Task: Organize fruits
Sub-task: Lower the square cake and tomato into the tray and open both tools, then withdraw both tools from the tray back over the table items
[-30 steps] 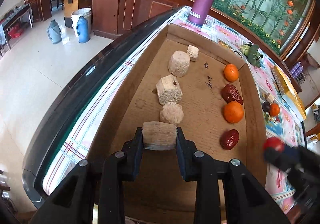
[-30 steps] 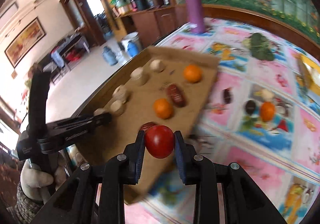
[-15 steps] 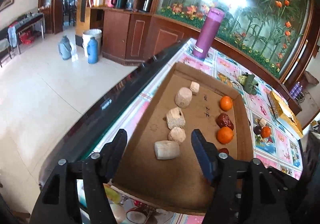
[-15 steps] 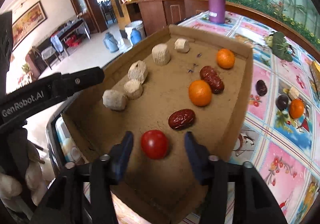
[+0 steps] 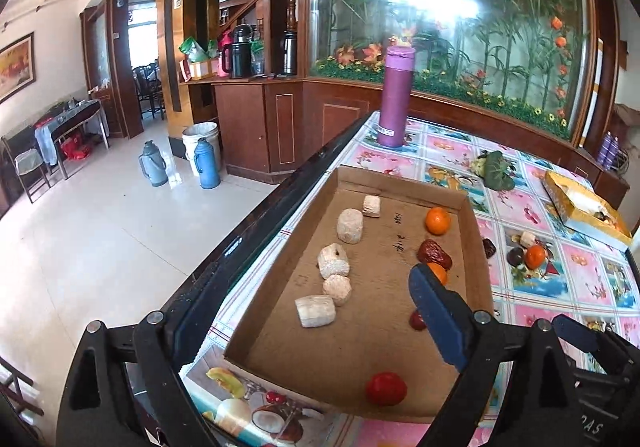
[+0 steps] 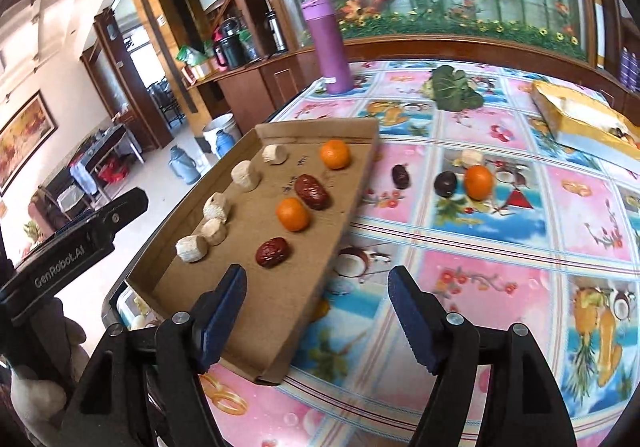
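Note:
A shallow cardboard tray (image 5: 352, 351) (image 6: 280, 299) lies on the table's left side. It holds a left column of several pale beige chunks (image 5: 315, 311) (image 6: 192, 248), and a right column of oranges (image 5: 437, 220) (image 6: 293, 213) and red dates (image 5: 434, 254) (image 6: 272, 252). A red tomato (image 5: 386, 388) sits near the tray's front edge, hidden in the right wrist view. My left gripper (image 5: 288, 331) is open and empty above the tray's front. My right gripper (image 6: 316, 319) is open and empty over the tray's front right corner.
Loose on the flowered tablecloth right of the tray are an orange (image 6: 478, 181), dark fruits (image 6: 445, 183) and a pale chunk (image 6: 472, 157). A purple flask (image 6: 328, 43), a green vegetable (image 6: 456, 87) and a yellow box (image 6: 580, 123) stand farther back. The table edge runs along the tray's left.
Both grippers opened and drew back and up. The left one let go of a beige chunk and the right one let go of the tomato; both now lie in the tray.

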Available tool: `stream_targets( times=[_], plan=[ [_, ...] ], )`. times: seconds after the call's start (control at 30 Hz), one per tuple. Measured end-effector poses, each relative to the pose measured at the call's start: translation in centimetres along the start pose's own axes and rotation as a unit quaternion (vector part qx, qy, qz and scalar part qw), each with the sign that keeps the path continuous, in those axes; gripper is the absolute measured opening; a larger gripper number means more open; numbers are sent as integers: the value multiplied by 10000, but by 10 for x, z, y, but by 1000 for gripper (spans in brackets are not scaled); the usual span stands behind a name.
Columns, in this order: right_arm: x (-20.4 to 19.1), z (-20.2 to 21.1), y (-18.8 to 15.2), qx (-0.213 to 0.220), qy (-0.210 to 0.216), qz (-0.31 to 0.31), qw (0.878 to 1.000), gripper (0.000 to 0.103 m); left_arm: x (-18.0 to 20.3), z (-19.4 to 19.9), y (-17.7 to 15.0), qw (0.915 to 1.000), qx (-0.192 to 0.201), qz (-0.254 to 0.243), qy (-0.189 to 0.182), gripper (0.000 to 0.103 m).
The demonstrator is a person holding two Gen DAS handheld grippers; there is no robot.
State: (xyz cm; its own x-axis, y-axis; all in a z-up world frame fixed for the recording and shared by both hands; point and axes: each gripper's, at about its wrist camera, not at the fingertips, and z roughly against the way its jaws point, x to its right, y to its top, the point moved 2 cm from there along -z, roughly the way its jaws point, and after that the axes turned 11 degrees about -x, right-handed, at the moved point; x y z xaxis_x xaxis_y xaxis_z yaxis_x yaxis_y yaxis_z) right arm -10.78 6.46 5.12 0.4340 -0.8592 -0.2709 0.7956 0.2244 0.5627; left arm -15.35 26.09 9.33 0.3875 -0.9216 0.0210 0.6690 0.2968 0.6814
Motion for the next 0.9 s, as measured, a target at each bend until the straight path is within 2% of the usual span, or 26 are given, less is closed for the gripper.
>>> stream_targets(
  times=[0.23, 0.4, 0.53, 0.6, 0.7, 0.8, 0.9],
  plan=[
    [22, 12, -6, 40, 45, -370, 9993, 78, 13, 7, -4, 9999, -32, -149, -49, 92],
    [24, 35, 2, -58, -196, -444, 9988, 78, 6, 8, -10, 9990, -212, -53, -387, 92],
    [8, 105, 29, -128, -261, -359, 9989, 81, -6, 3, -14, 9985, -365, 101, -397, 92],
    [-7, 146, 40, -78, -107, -318, 9994, 95, -5, -1, -18, 9976, -511, 164, -439, 92],
    [-37, 200, 53, 21, 199, -38, 9998, 97, -1, -1, -22, 9971, -609, 182, -422, 92],
    [-68, 230, 56, 8, 308, 345, 9989, 101, 2, 5, -22, 9972, -595, 196, -398, 92],
    [-93, 242, 49, 16, 164, 806, 9966, 101, 5, 12, -19, 9975, -560, 213, -372, 92]
  ],
)
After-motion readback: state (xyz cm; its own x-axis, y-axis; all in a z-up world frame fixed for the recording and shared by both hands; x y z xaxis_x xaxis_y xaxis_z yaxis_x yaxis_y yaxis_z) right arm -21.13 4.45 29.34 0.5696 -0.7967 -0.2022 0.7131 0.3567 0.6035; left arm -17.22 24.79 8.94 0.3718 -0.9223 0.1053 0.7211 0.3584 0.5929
